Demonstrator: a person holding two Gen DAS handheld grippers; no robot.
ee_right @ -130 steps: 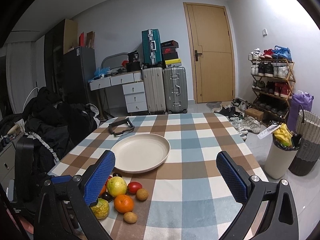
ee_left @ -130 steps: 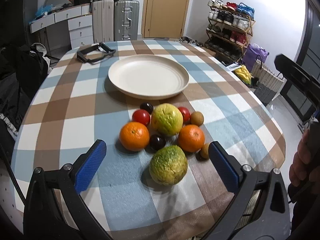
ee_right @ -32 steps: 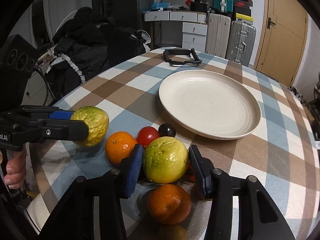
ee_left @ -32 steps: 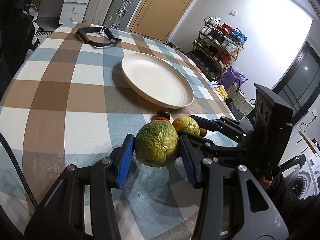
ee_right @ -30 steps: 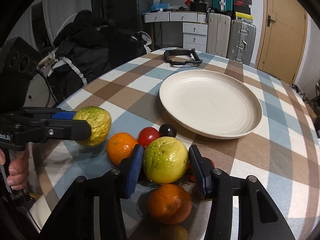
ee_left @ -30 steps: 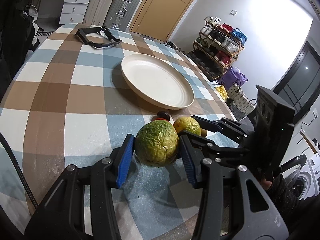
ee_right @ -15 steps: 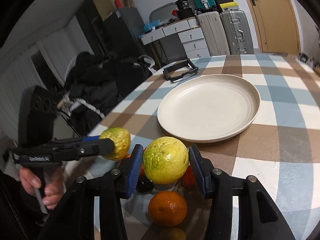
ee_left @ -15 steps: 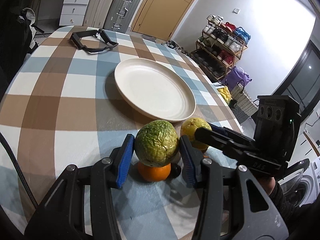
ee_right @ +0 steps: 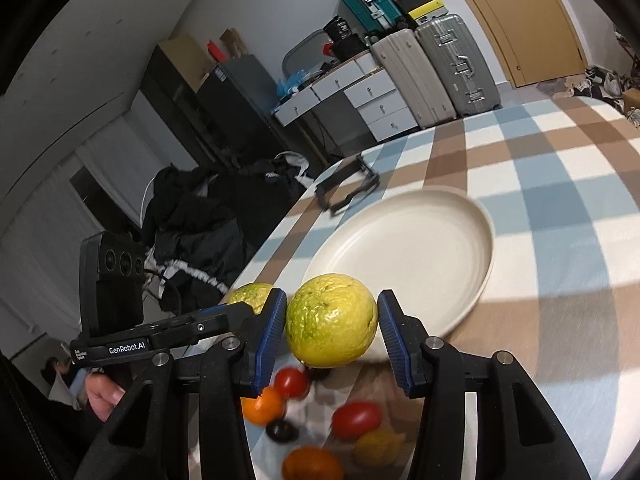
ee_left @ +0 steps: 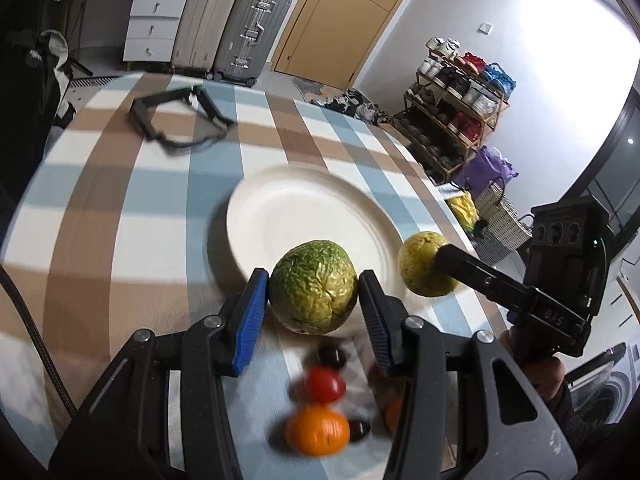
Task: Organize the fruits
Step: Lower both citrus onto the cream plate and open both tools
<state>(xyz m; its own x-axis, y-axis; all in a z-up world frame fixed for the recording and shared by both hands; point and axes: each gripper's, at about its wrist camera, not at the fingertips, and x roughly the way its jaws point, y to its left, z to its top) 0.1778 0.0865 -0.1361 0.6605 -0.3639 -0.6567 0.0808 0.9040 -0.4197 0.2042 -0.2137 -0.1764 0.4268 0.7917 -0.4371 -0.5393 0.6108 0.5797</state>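
My left gripper (ee_left: pixel 314 292) is shut on a wrinkled green fruit (ee_left: pixel 313 286) and holds it in the air over the near edge of the cream plate (ee_left: pixel 280 208). My right gripper (ee_right: pixel 332 326) is shut on a yellow-green fruit (ee_right: pixel 331 326), also raised near the plate's (ee_right: pixel 420 248) near rim. Each held fruit shows in the other view: the yellow-green one (ee_left: pixel 424 264) at the right, the green one (ee_right: pixel 252 295) at the left behind a finger. On the checked cloth below lie an orange (ee_left: pixel 317 430), a red tomato (ee_left: pixel 325 385) and dark plums (ee_left: pixel 331 356).
A black frame-like object (ee_left: pixel 180 120) lies at the table's far side. The round table (ee_left: pixel 100 208) has a checked cloth. Suitcases, drawers and a shoe rack stand behind. More small fruit lies below the right gripper (ee_right: pixel 356 414).
Both grippers have lifted their fruits higher and moved them forward toward the plate. The loose fruits now lie below and behind the fingers.
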